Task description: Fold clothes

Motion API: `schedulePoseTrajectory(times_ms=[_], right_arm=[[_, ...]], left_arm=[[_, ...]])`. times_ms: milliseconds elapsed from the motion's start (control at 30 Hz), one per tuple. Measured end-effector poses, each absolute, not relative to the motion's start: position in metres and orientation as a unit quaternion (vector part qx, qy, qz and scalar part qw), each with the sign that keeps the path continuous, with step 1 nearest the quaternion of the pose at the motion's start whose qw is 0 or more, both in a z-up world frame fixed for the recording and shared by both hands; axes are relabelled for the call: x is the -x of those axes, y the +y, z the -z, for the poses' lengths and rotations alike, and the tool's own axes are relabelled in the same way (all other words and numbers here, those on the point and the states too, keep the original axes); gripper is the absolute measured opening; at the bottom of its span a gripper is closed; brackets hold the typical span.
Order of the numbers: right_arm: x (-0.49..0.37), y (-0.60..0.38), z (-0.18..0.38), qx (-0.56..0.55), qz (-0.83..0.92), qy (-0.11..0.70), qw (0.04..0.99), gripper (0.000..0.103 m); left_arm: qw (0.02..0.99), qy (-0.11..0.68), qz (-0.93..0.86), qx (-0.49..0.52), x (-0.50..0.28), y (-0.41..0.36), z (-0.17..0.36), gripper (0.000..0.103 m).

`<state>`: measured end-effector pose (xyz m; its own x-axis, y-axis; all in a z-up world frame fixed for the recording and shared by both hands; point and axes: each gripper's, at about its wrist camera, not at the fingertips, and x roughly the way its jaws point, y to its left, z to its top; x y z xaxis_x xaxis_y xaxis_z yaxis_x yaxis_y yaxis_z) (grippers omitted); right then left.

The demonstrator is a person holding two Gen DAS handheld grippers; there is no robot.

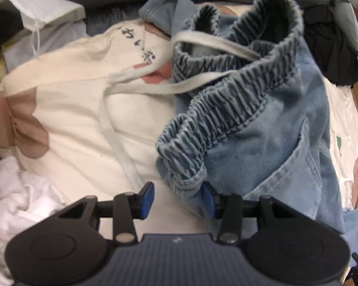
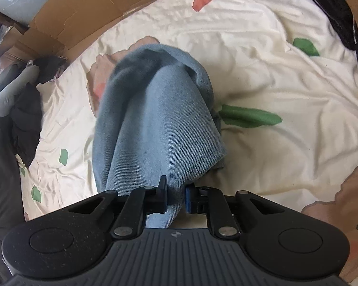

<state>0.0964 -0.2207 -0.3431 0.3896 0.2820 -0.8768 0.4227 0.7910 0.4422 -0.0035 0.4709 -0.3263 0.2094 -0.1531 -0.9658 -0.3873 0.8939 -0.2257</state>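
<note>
Denim trousers (image 1: 262,124) lie bunched on the bed (image 2: 262,47), waistband (image 1: 226,109) gaping. Right gripper (image 2: 176,197) has its fingers clamped on a fold of leg, probably to lift it; left gripper (image 1: 177,197) hangs parted at the waistband edge, gripping nothing yet.

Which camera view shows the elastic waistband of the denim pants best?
The left wrist view: the gathered elastic waistband and its white drawstring fill the frame. The right wrist view shows only plain denim fabric pinched by the right gripper, no waistband.
</note>
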Motion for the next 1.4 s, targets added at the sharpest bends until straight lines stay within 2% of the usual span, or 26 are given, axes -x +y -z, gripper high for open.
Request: schedulePoseTrajectory(times_ms=[67, 100, 233, 300, 467, 800, 1400], right_arm=[[-0.096, -0.223, 0.339, -0.319, 0.051, 0.550, 0.770, 0.010], [-0.096, -0.224, 0.337, -0.319, 0.055, 0.550, 0.770, 0.004], [-0.092, -0.229, 0.324, -0.324, 0.063, 0.545, 0.771, 0.002], [-0.091, -0.229, 0.317, -0.322, 0.060, 0.541, 0.775, 0.002], [-0.085, -0.230, 0.304, -0.321, 0.067, 0.536, 0.778, 0.002], [-0.050, -0.242, 0.260, -0.366, 0.110, 0.498, 0.778, 0.002], [0.018, -0.256, 0.172, -0.369, 0.124, 0.450, 0.804, 0.002]], left_arm=[[0.746, 0.617, -0.081, 0.236, 0.004, 0.473, 0.332, 0.048], [0.748, 0.612, -0.082, 0.246, 0.004, 0.473, 0.334, 0.048], [0.754, 0.592, -0.089, 0.271, 0.005, 0.474, 0.339, 0.046], [0.754, 0.586, -0.087, 0.284, 0.005, 0.473, 0.341, 0.033], [0.762, 0.586, -0.088, 0.263, 0.007, 0.467, 0.327, 0.019], [0.780, 0.558, -0.075, 0.274, 0.017, 0.477, 0.265, 0.017], [0.819, 0.492, -0.014, 0.295, 0.015, 0.473, 0.167, 0.011]])
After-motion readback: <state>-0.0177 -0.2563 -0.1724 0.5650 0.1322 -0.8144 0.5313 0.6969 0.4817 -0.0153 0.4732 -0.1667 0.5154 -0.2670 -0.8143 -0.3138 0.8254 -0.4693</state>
